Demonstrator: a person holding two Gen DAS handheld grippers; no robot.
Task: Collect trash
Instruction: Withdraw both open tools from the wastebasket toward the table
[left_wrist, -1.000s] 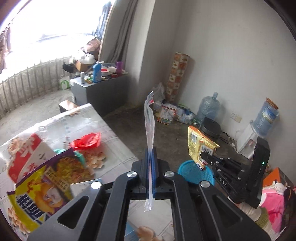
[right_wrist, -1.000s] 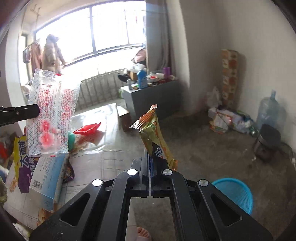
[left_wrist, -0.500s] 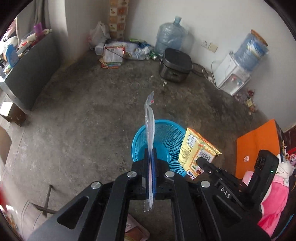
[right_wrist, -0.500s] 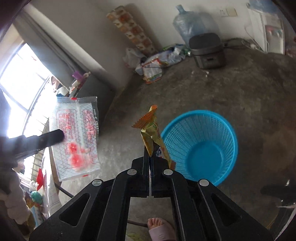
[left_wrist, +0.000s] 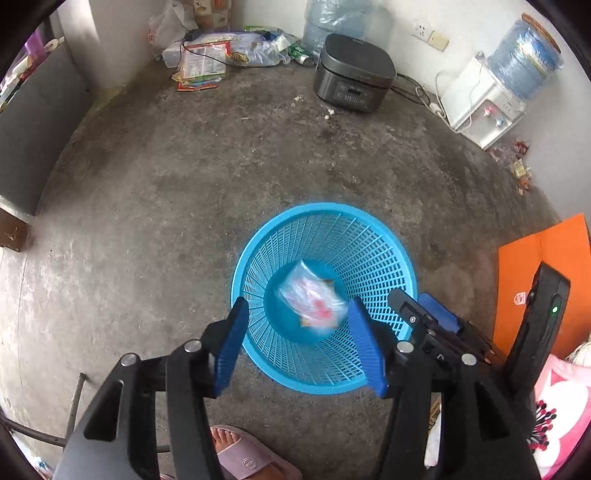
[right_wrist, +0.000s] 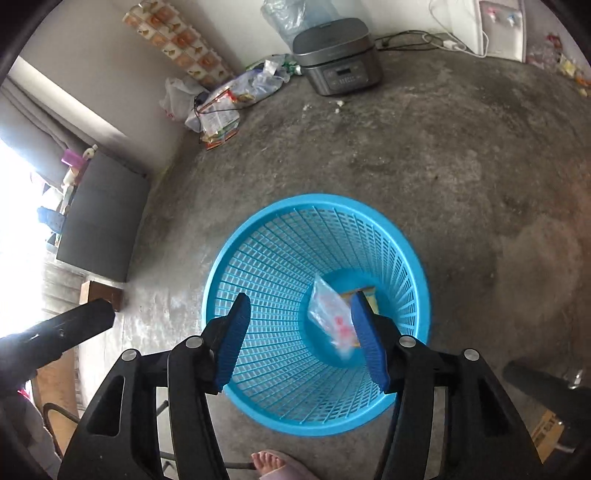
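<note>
A blue mesh basket (left_wrist: 325, 208) stands on the concrete floor, right below both grippers. My left gripper (left_wrist: 297, 349) hangs over it with its jaws opening and nothing between the blue pads. A clear wrapper with red print (left_wrist: 312, 299) lies blurred at the basket's bottom. In the right wrist view my right gripper (right_wrist: 301, 339) is also opening over the basket (right_wrist: 314, 199), with nothing gripped. Below it the clear wrapper (right_wrist: 330, 314) lies beside a yellow snack wrapper (right_wrist: 365, 293), partly hidden by the right finger. The right gripper (left_wrist: 424, 321) shows at the basket's right rim.
A dark rice cooker (left_wrist: 352, 77), a water dispenser (left_wrist: 480, 103) and a heap of bags (left_wrist: 221, 51) line the far wall. An orange sheet (left_wrist: 543, 277) lies to the right. A grey cabinet (right_wrist: 99, 221) stands left. A person's slippered foot (left_wrist: 243, 454) is near the basket.
Both grippers swung away from the table and down over the basket. Each let go: the clear wrapper and the yellow snack wrapper have dropped into the basket.
</note>
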